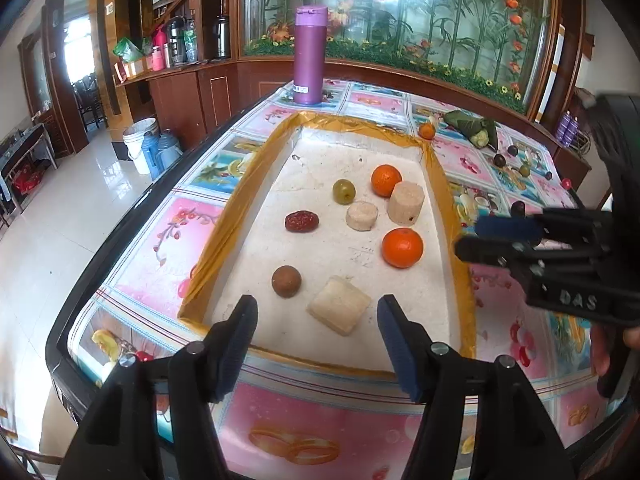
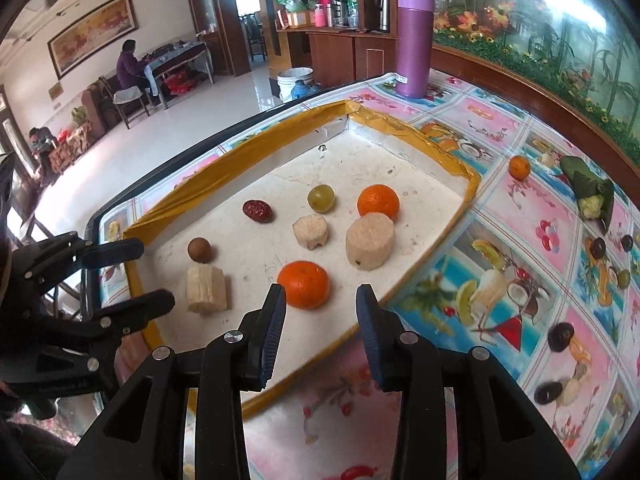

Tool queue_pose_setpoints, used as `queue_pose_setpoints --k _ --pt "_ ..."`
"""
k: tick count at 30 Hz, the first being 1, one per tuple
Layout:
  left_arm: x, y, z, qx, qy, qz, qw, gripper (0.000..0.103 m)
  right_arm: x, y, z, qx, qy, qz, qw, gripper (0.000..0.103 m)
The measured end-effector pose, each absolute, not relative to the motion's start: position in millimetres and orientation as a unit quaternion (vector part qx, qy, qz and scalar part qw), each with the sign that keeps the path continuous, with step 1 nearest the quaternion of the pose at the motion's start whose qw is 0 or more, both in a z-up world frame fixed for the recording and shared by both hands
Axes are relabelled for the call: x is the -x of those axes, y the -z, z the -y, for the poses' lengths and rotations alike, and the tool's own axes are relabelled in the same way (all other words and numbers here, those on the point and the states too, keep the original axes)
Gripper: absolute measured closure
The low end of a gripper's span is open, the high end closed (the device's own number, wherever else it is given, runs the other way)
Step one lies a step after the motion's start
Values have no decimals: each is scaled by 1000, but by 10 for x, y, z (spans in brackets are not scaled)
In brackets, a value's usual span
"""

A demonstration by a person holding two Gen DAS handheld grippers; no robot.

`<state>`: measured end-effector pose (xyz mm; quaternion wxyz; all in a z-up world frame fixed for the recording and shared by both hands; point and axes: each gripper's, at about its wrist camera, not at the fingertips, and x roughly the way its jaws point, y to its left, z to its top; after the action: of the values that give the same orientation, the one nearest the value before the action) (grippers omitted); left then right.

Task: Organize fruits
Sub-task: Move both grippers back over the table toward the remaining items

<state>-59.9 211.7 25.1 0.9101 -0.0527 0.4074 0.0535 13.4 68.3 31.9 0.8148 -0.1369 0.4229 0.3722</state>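
Observation:
A white foam tray with a yellow taped rim holds two oranges, a green grape, a red date, a brown round fruit and three pale cut pieces. My left gripper hovers open over the tray's near end, nothing between its fingers. My right gripper is open and empty beside the tray's right rim, with the nearer orange just beyond its tips. Several small fruits lie loose on the tablecloth, among them an orange and a dark fruit.
A purple flask stands at the table's far end. A green leaf-wrapped bundle lies at the far right. The table's black edge runs along the left, with tiled floor and a white bucket beyond.

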Motion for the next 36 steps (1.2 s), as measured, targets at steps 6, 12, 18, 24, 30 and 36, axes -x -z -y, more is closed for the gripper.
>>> queue_pose_setpoints --k 6,12,18,24,30,36 --pt "599 -313 -1911 57 -43 -399 914 34 20 -346 -203 100 -346 -431 827 67" --pt "549 -371 -1539 44 -17 -396 917 31 70 -322 302 68 -308 -439 841 67" --pt "482 -427 -1093 22 16 -393 919 27 136 -331 777 47 -278 -442 852 67" --pt "390 -430 -734 17 42 -404 914 17 180 -318 1210 32 -250 -443 860 66" --pt "292 -417 -492 10 50 -418 907 12 85 -258 1538 11 -222 -447 867 47" --pt "210 -396 -350 -6 51 -436 899 9 -198 -230 1582 16 -227 -432 872 47"
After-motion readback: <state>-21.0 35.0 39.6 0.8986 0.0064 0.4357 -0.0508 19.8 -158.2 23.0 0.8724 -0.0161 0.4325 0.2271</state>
